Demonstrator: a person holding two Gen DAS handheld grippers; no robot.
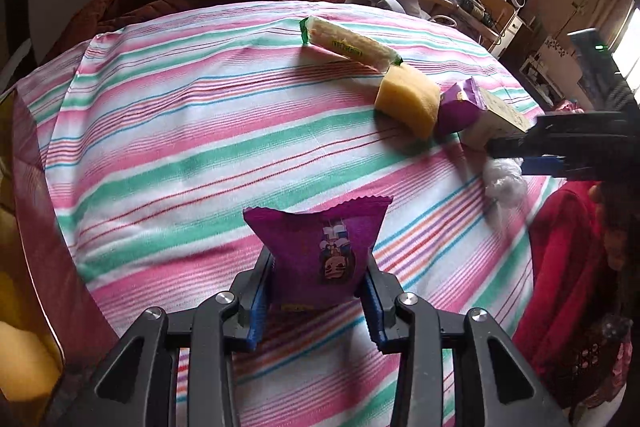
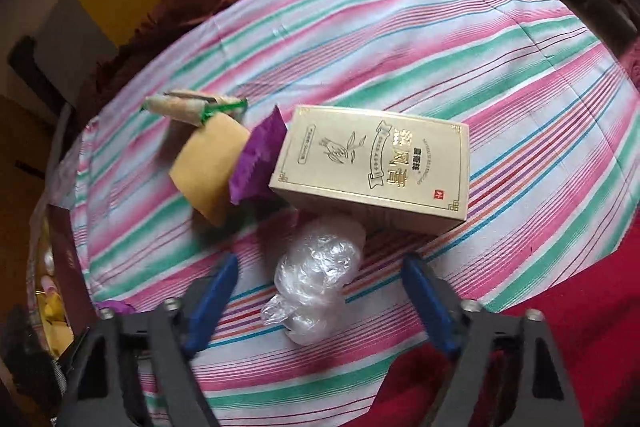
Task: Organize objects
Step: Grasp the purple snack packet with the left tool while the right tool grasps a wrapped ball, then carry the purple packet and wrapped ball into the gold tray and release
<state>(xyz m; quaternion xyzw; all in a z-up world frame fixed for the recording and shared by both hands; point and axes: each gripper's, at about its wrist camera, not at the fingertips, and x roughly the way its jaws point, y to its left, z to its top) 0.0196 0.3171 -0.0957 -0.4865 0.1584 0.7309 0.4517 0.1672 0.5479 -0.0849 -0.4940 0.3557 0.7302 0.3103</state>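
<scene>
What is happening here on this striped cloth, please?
A person is sorting small items with two handheld grippers. The left gripper is shut on a purple snack packet, held above the striped cloth. The right gripper is open, with a crumpled clear plastic bag between its fingers, not yet gripped. Beyond it lie a gold box, another purple packet, a yellow sponge and a green-ended wrapped bar, close together.

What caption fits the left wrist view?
Left gripper holds a purple snack packet above the striped cloth.
</scene>
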